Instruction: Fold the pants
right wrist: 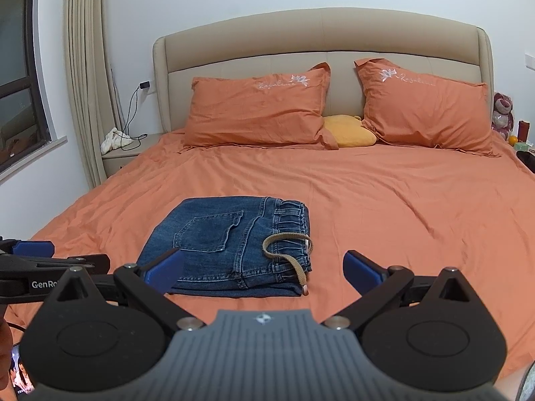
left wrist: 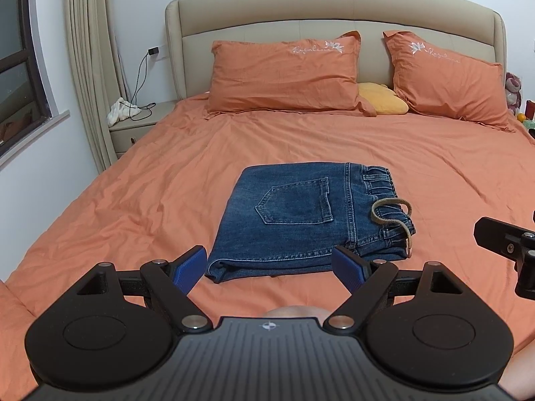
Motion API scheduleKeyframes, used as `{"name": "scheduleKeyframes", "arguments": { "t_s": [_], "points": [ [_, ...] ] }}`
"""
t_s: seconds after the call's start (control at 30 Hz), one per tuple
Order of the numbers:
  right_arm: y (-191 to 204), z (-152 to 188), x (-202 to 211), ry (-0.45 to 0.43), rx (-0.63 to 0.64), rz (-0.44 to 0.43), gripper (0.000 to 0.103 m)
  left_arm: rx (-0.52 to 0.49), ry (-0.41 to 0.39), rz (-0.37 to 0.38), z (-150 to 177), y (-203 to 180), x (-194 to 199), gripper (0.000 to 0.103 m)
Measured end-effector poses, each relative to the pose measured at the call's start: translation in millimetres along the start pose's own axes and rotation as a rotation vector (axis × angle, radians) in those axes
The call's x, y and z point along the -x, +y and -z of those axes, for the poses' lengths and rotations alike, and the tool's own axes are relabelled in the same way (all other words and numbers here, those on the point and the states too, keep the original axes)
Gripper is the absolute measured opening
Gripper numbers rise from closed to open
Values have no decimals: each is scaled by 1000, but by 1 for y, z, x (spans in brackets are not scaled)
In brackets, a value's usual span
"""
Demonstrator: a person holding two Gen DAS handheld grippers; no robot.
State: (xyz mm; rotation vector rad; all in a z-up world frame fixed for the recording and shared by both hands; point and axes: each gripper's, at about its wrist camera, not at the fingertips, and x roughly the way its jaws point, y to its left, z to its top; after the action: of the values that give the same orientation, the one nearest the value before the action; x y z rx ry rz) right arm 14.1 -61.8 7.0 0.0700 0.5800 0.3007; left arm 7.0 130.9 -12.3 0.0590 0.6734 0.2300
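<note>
On the bed: your whole scene sits on one wide bed (left wrist: 334, 140) under an orange sheet, with a beige padded headboard (left wrist: 334, 6) at the far end.
Pillows: two orange pillows (left wrist: 284, 73) lean against the headboard, and a small yellow cushion (left wrist: 381, 98) lies between them.
Nightstand: it stands left of the bed, beside the curtain (left wrist: 90, 50), with a crumpled white cloth (left wrist: 120, 110) and a black cable on top.
Pants: your pants (left wrist: 307, 220) are blue denim, lying in a compact folded stack on the near middle of the sheet. One back pocket faces up and the elastic waistband is on the right side.
Drawstring: a tan drawstring (left wrist: 394, 217) loops over the waistband end and trails down the near right corner of the stack.
Left gripper: your left gripper (left wrist: 272, 267) sits just in front of the near edge of the pants, its blue pads spread wide and holding nothing. From this view I cannot tell whether the right pad touches the denim.
Right gripper: your right gripper (right wrist: 264, 272) is likewise spread wide and holding nothing, hovering near the waistband corner, with its left pad overlapping the near left edge of the stack in the right wrist view.
</note>
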Motion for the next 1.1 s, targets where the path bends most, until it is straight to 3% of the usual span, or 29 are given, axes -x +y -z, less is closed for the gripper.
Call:
{"name": "scheduleKeyframes", "arguments": {
  "t_s": [1.1],
  "points": [
    [0,-2,6,-7,22,-15,98,0,3,-8,-1,1,2,99]
  ]
}}
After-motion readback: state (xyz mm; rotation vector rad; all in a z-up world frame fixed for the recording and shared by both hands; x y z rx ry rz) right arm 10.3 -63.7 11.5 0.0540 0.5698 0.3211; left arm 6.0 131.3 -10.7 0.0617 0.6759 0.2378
